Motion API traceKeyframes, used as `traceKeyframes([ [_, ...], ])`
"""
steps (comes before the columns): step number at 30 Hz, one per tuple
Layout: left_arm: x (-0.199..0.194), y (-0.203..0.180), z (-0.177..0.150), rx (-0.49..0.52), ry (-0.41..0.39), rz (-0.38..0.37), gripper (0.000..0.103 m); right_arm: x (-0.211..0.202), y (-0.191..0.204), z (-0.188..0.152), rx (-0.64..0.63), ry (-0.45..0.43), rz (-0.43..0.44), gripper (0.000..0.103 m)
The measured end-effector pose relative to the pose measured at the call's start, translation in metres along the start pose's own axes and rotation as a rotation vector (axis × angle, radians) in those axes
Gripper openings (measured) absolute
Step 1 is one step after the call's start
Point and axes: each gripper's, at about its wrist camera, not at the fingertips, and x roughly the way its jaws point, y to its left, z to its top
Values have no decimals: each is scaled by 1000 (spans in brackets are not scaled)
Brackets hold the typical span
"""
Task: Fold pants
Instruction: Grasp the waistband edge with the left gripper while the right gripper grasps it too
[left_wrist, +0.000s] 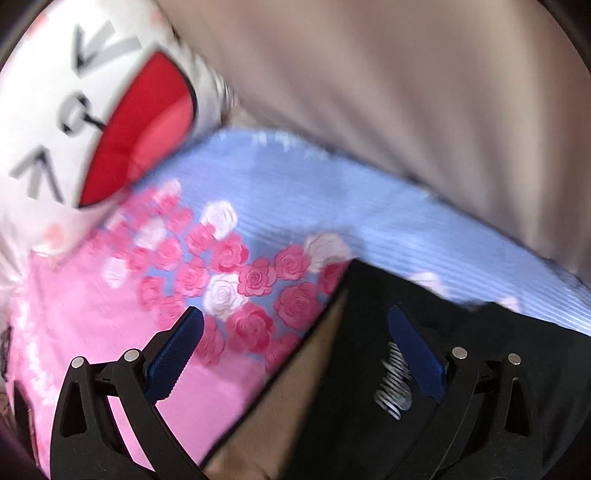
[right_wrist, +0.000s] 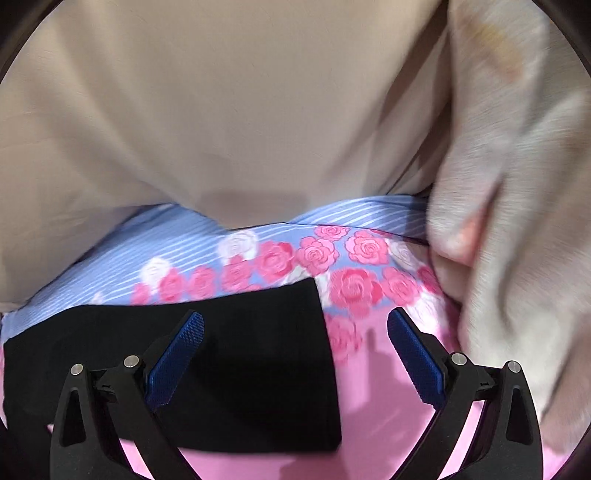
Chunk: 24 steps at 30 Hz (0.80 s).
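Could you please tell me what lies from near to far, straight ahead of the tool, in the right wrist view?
Right tool, black pants, rose-print bedsheet, blue striped band, beige cloth.

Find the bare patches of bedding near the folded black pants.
Plain pink sheet right of the black pants under the right gripper; blue striped band below the beige cloth. Crowded: cartoon pillow, fuzzy blanket.

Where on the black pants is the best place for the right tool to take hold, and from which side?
Probably the free corner of the black pants, approached from the rose-printed sheet side: two straight edges meet there, flat and uncovered. The right tool is open above it.
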Motion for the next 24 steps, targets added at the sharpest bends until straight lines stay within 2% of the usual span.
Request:
traceKeyframes([
  [3,22,-1,1,14,21,-17,98,22,10,3,-36,34,-11,96],
  [4,26,-4,0,20,18,-20,98,26,15,3,-53,42,-14,88],
  [6,31,-8,0,40,14,-55,98,33,29,0,-94,52,-27,84],
  [8,34,-13,2,52,12,-61,98,34,41,-2,-132,37,-50,70],
  [9,36,-13,3,45,22,-75,98,34,45,-2,-137,39,-51,68],
  [10,37,-14,4,41,32,-85,98,34,47,-2,-136,34,-57,53],
  [11,39,-14,5,34,48,-100,98,32,49,-1,-128,32,-39,31],
  [12,40,-14,7,36,55,-108,95,32,49,0,-116,40,-3,25],
  [13,38,-15,9,37,57,-118,83,31,51,1,-102,47,23,17],
  [14,35,-15,10,40,53,-157,56,29,55,1,-102,46,28,15],
  [15,29,-18,11,54,70,-224,43,26,61,1,-119,40,17,14],
  [16,28,-20,13,55,87,-237,33,23,66,2,-133,37,9,14],
  [17,25,-24,13,68,101,-228,27,19,70,3,-140,31,0,14],
  [21,14,-36,11,121,107,-207,23,6,75,4,-101,8,12,14],
  [22,7,-36,10,117,95,-218,3,2,76,4,-95,-1,14,14],
  [24,-6,-30,10,94,74,-269,4,-12,79,3,-94,-23,25,13],
])
